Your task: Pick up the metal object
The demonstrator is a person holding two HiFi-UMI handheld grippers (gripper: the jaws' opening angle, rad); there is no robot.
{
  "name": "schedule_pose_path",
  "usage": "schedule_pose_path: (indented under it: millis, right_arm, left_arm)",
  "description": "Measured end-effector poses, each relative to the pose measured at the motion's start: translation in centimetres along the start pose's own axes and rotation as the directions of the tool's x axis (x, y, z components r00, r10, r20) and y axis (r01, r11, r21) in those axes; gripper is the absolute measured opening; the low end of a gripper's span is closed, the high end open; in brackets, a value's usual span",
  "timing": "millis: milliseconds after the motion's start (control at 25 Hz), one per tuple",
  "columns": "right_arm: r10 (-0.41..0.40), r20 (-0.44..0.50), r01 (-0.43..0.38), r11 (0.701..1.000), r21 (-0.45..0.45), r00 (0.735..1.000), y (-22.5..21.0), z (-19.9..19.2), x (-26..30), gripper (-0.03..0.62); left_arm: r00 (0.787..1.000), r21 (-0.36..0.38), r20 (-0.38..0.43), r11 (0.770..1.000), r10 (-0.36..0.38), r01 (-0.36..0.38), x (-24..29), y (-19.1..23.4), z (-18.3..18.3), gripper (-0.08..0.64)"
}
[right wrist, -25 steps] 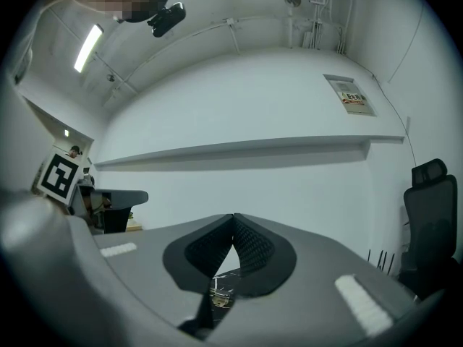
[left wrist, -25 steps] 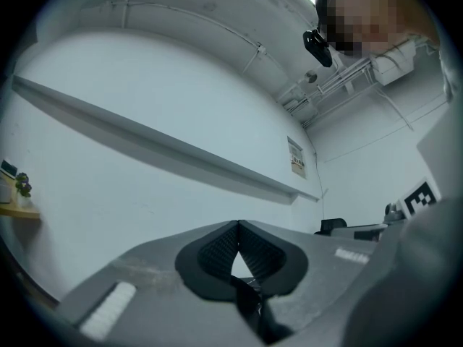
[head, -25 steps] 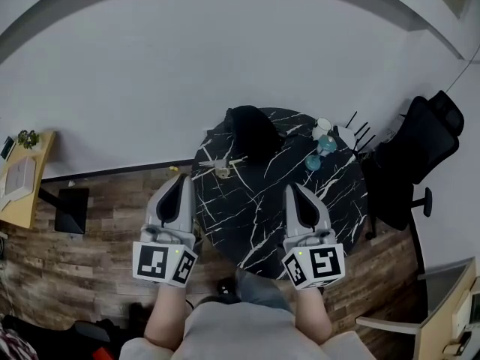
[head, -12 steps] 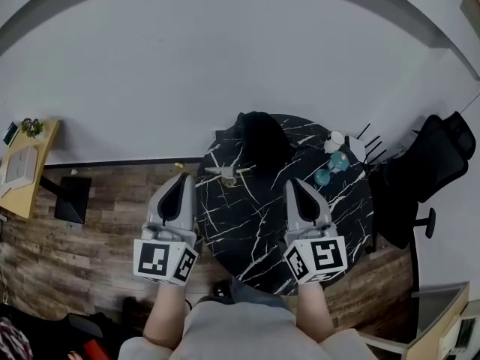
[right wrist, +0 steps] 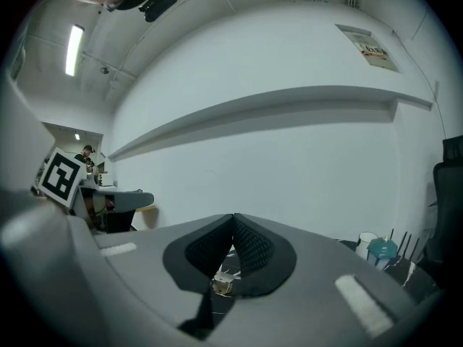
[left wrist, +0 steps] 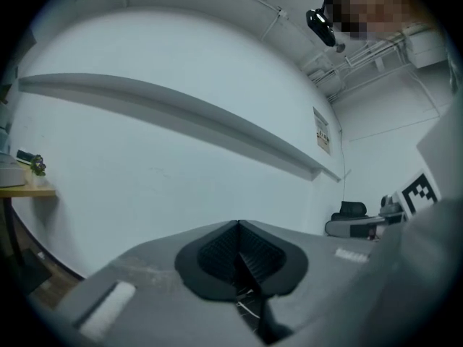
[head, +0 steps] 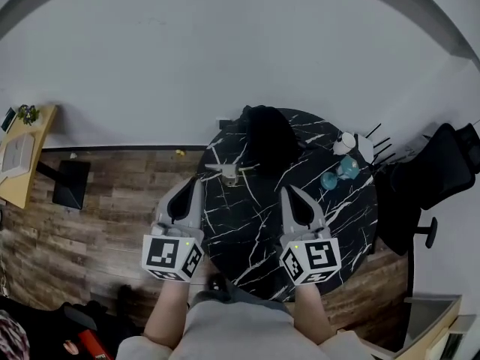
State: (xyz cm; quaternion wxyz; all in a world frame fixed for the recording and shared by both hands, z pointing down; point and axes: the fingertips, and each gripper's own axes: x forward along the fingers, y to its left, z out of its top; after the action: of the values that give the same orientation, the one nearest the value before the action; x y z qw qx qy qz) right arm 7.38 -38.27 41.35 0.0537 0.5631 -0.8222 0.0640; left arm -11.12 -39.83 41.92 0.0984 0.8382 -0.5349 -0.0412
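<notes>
Metal object (head: 230,172) lies on the far left part of the round black marbled counter (head: 330,223), close to its left rim. It is a small blocky centre with thin arms, long axis running left-right, one arm toward the left rim and the other toward the counter's middle. Black bundle (head: 266,137) sits just far-right of it; I can't tell if they touch. Teal containers (head: 328,180) and a white cup (head: 345,142) are at the far right, well apart from it. Bare counter lies open between the object and the near rim, with nothing in the way. Left hand-held gripper (head: 196,181) is clenched, jaws meeting at the tip, nothing between them; it hangs at the counter's left rim, mostly over the wood floor (head: 105,201), tip near the object but apart from it. Right hand-held gripper (head: 288,190) is also clenched and empty, over the near middle of the counter, right of the object. In the right gripper view the object (right wrist: 223,284) shows through the gap below the closed tips, farther off. Black chair (head: 439,171) stands off the counter's right rim, white wall (head: 225,66) beyond the far rim.
</notes>
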Motion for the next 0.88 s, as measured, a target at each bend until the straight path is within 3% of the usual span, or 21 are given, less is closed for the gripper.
schedule_pose_path:
  millis: [320,520,880]
  right_arm:
    - [-0.004,-0.065,0.006,1.0,0.028,0.998,-1.6,-3.0,1.0,-0.005]
    - [-0.023,-0.098,0.027,0.999,0.042,0.995,-3.1,-4.3,1.0,-0.005]
    - [-0.042,-0.138,0.05,0.997,0.057,0.99,-5.2,-5.9,0.8,-0.005]
  left_arm:
    - [0.978,-0.076,-0.207,0.997,-0.004,-0.012,4.2,-0.4,-8.5,0.094]
    - [0.95,-0.091,-0.313,0.996,-0.018,-0.011,7.0,-1.1,-13.1,0.18]
    - [0.879,-0.052,-0.475,0.996,0.045,-0.078,11.0,-0.7,-20.4,0.302]
